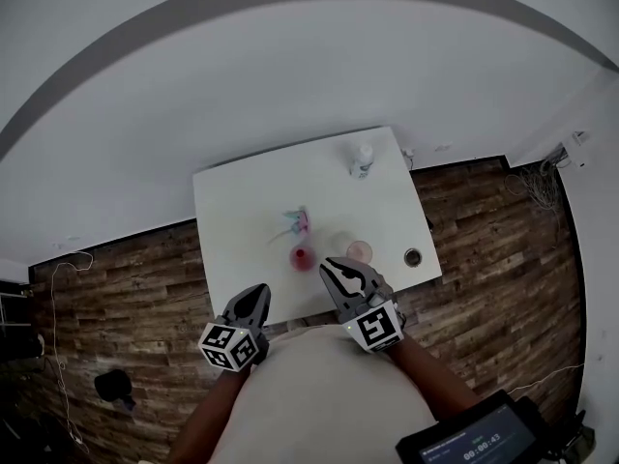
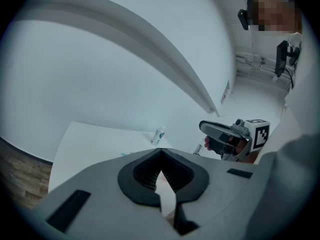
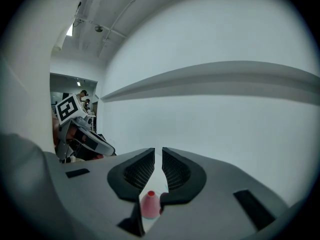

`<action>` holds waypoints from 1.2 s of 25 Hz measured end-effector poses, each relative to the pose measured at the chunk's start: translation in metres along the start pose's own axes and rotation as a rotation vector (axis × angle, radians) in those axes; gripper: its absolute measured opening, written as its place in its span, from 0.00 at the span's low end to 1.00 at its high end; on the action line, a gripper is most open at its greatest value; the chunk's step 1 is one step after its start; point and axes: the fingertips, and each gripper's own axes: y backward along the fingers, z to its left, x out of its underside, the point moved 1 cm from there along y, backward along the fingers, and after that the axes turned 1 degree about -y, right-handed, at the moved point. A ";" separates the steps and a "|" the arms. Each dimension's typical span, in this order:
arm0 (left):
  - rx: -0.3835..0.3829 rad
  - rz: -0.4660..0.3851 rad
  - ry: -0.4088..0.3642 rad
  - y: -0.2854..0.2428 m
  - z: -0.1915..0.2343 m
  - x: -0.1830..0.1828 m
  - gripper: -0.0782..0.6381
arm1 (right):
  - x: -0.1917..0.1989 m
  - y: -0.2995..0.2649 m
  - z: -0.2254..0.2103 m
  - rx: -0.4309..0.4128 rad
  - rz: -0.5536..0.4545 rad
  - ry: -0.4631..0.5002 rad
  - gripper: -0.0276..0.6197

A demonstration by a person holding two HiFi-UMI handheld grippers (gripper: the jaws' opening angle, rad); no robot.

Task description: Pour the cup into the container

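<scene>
At the near edge of the table (image 1: 242, 201), the left gripper (image 1: 257, 294) and right gripper (image 1: 334, 267) both have their jaws pressed together on nothing. The pink cup (image 1: 302, 257) stands upright at the right gripper's 11 o'clock, and the container (image 1: 360, 250) at its 1 o'clock. The pour looks not yet begun: grasping, carrying and tipping are all left to do.

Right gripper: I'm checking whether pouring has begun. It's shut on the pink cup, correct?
No. The right gripper is shut, but on nothing: the right gripper view shows its jaws together and empty, while the pink cup stands on the white table beyond them.
</scene>
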 end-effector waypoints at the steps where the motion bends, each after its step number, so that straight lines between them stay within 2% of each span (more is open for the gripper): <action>1: 0.005 0.002 -0.001 0.002 0.003 0.000 0.12 | -0.001 -0.002 0.004 -0.001 -0.002 -0.001 0.12; 12: 0.012 0.009 0.003 0.023 0.030 0.001 0.12 | -0.004 -0.018 0.030 0.008 -0.008 -0.007 0.12; 21: 0.038 -0.004 0.001 0.058 0.047 0.003 0.12 | 0.000 -0.014 0.050 0.114 -0.004 -0.048 0.12; 23: 0.052 -0.014 -0.018 0.060 0.049 -0.001 0.12 | 0.003 -0.009 0.054 0.135 -0.004 -0.067 0.12; 27: 0.074 -0.038 -0.035 0.061 0.052 -0.006 0.12 | 0.000 0.006 0.060 0.189 -0.076 -0.106 0.13; 30: 0.089 -0.047 -0.007 0.068 0.051 -0.002 0.12 | -0.005 0.018 0.073 0.174 -0.094 -0.110 0.16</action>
